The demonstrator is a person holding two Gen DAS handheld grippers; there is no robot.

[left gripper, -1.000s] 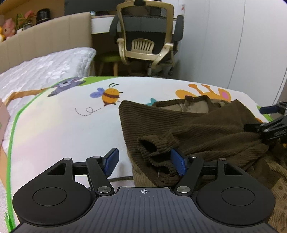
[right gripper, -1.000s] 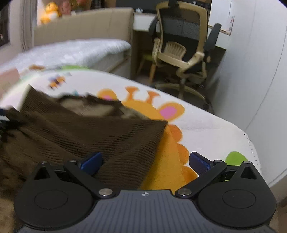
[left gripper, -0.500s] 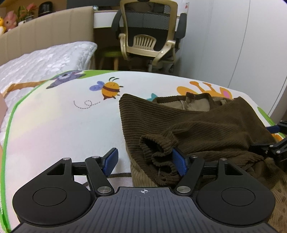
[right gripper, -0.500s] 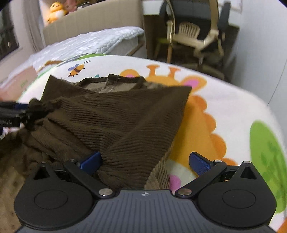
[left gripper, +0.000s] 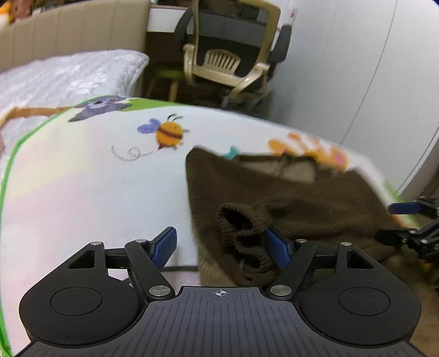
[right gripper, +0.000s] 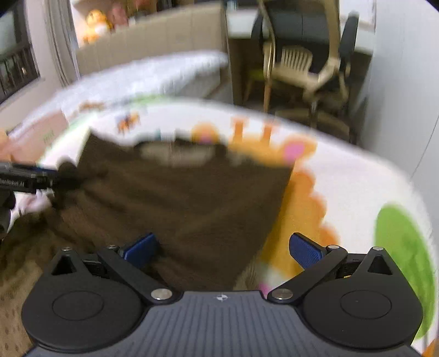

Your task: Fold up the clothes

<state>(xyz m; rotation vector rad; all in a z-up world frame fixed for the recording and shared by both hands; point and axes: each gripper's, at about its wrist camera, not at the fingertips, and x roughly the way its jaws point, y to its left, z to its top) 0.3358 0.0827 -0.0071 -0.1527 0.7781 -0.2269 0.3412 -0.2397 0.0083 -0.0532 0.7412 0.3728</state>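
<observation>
- Brown sweater (left gripper: 301,208) lies on the cartoon-print mat (left gripper: 82,178).
- Left gripper (left gripper: 222,244) gapes wide, bunched cuff (left gripper: 241,233) touching its right finger, ungripped.
- Right gripper (right gripper: 223,247) gapes wide over the sweater's edge, holding nothing.

A bed (left gripper: 82,178) fills the near ground, its cover (left gripper: 68,197) white with cartoon prints: a bee (left gripper: 167,133) at 11 o'clock in the left wrist view, a green border down the 9 o'clock edge. A quilted white pillow (left gripper: 68,74) lies at 10 o'clock against a beige padded headboard (left gripper: 74,30). At 12 o'clock stands an office chair (left gripper: 230,52) with a cream frame and dark mesh back, pushed up to a white desk (left gripper: 164,19). A green stool (left gripper: 167,75) stands just beside the chair. Pale wall panels (left gripper: 356,68) run from 1 to 3 o'clock. In the blurred right wrist view, a window (right gripper: 16,71) shows at 10 o'clock and plush toys (right gripper: 94,26) sit above the headboard.
</observation>
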